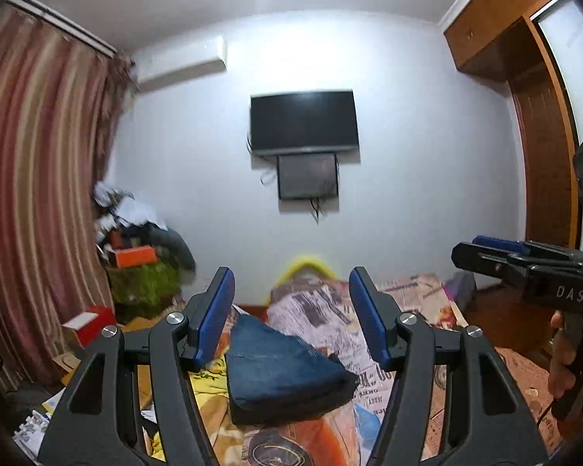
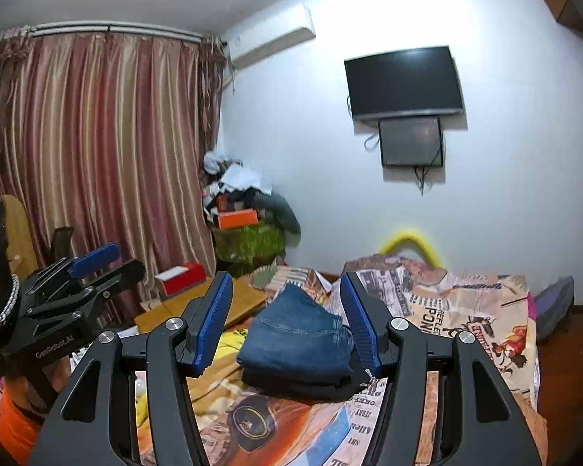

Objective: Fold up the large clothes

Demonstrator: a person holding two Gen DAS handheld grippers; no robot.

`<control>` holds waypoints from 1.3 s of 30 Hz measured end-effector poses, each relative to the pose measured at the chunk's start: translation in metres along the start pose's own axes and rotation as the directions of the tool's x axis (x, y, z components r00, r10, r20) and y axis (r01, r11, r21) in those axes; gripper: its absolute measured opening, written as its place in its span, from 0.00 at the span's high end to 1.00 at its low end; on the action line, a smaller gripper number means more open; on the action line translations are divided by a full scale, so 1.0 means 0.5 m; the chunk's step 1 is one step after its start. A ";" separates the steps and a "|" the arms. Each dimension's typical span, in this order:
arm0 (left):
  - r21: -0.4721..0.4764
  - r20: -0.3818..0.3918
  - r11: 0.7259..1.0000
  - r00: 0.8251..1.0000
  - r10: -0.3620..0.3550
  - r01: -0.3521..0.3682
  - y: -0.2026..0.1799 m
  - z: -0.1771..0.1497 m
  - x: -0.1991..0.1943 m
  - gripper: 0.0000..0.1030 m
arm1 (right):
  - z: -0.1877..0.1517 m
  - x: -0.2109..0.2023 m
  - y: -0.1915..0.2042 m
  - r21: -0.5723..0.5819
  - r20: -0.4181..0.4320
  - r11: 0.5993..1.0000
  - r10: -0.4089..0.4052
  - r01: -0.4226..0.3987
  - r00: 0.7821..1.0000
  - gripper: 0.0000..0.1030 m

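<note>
A folded pair of blue jeans [image 1: 280,365] lies on top of a folded dark garment [image 1: 291,404] on the printed bedspread [image 1: 419,299]. My left gripper [image 1: 291,314] is open and empty, raised above and in front of the stack. My right gripper [image 2: 285,318] is open and empty too, held above the same jeans [image 2: 299,338]. The right gripper shows at the right edge of the left wrist view [image 1: 497,250], and the left gripper at the left edge of the right wrist view [image 2: 97,260].
A yellow garment [image 2: 229,345] lies left of the stack. A wooden board [image 2: 198,303] and a red box [image 2: 182,277] sit at the bed's left. Clutter is piled in the corner [image 2: 245,213] by the curtain [image 2: 97,147]. A wardrobe [image 1: 540,124] stands at the right.
</note>
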State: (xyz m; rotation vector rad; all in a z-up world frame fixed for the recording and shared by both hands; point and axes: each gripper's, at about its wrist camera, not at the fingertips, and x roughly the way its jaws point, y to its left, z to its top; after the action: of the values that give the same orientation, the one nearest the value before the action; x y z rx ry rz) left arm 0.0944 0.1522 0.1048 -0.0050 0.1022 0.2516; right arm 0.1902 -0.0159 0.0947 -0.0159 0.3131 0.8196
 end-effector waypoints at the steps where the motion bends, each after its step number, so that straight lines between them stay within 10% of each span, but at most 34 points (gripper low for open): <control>1: 0.000 0.011 1.000 1.000 0.009 -0.009 -0.004 -0.003 -0.012 0.42 | -0.004 -0.008 0.002 0.002 0.011 1.000 -0.005 0.005 1.000 0.48; 9: -0.055 0.020 0.998 0.999 0.029 -0.028 -0.018 -0.033 -0.063 0.27 | -0.027 -0.054 0.034 -0.015 0.066 0.996 -0.090 0.091 0.994 0.44; 19: -0.085 0.005 0.992 0.995 0.096 -0.095 -0.010 -0.053 -0.083 0.02 | -0.033 -0.054 0.059 -0.047 0.080 0.980 -0.188 0.192 0.979 0.02; 39: -0.112 -0.014 0.986 0.993 0.121 -0.122 -0.008 -0.076 -0.091 0.01 | -0.050 -0.078 0.044 -0.015 0.064 0.980 -0.199 0.200 0.978 0.01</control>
State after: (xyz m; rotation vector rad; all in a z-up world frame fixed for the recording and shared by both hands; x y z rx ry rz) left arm 0.0480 0.1363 0.0714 -0.1119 0.0957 0.3788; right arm 0.1426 -0.0320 0.0843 -0.0411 0.2392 0.6228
